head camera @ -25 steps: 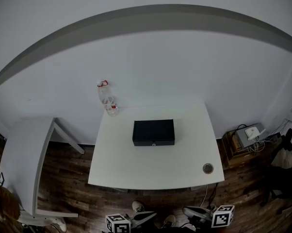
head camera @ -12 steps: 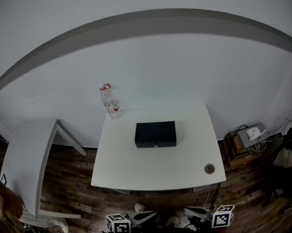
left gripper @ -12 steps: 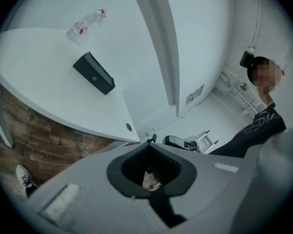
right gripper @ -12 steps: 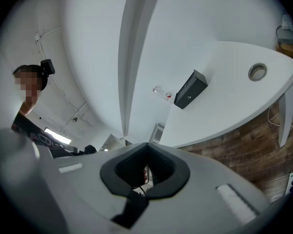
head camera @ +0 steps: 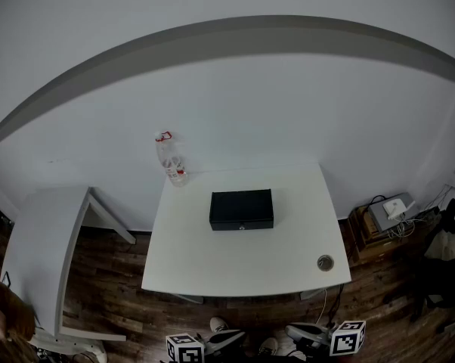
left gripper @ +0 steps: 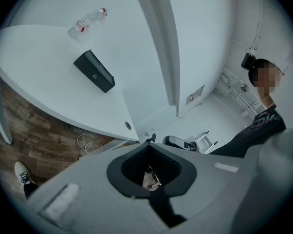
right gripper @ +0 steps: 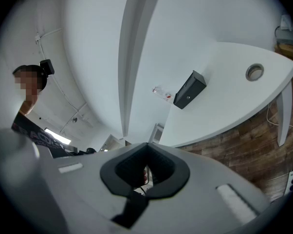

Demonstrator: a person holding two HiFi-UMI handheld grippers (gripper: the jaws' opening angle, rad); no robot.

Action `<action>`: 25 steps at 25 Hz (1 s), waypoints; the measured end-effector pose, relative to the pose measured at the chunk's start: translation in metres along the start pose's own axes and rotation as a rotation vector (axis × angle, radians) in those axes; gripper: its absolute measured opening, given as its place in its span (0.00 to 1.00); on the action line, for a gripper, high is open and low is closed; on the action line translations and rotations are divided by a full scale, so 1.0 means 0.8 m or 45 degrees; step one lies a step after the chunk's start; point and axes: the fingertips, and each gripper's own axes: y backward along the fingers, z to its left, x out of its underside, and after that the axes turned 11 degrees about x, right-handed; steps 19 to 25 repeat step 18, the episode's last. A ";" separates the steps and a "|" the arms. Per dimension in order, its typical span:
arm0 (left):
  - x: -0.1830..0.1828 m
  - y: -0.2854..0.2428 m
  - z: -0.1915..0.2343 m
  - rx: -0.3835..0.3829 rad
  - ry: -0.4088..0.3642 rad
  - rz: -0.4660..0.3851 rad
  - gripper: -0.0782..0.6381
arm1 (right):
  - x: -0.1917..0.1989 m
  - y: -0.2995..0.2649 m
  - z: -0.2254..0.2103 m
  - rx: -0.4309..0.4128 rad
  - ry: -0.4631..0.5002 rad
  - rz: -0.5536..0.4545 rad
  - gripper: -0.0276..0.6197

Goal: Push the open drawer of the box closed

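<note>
Hardly anything has changed over the last second. The whole scene has slid a little in the head view, which we take for a small shift of the head. Nearest us, the left gripper (head camera: 226,339) and the right gripper (head camera: 299,330) hang low at the bottom of that view as before. They are over the wooden floor (head camera: 122,308) and a pair of shoes (head camera: 216,323), short of the desk's (head camera: 212,267) near edge and well apart from anything on it. In each gripper view the jaws are pressed together with nothing between them.

Farther in, a round cable grommet (head camera: 325,262) sits by the desk's near right corner. The black box (head camera: 241,207) lies about midway across the desk, somewhat toward the far edge, in the same spot as a second ago. Its drawer front (head camera: 242,224) faces us and looks flush with the case, with no tray jutting out, so the drawer appears to lie shut as the task wants. We cannot tell what shut it. A clear plastic bottle (head camera: 170,159) stands at the far left corner against the wall.
</note>
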 end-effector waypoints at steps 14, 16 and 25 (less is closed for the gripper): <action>0.010 -0.006 -0.005 0.011 0.002 0.004 0.11 | 0.006 0.011 0.001 0.012 0.016 -0.014 0.05; 0.011 -0.006 -0.006 0.012 0.001 0.002 0.11 | 0.007 0.012 0.001 0.013 0.017 -0.013 0.05; 0.012 -0.006 -0.008 0.015 0.000 -0.001 0.11 | 0.009 0.013 0.000 0.011 0.018 -0.011 0.05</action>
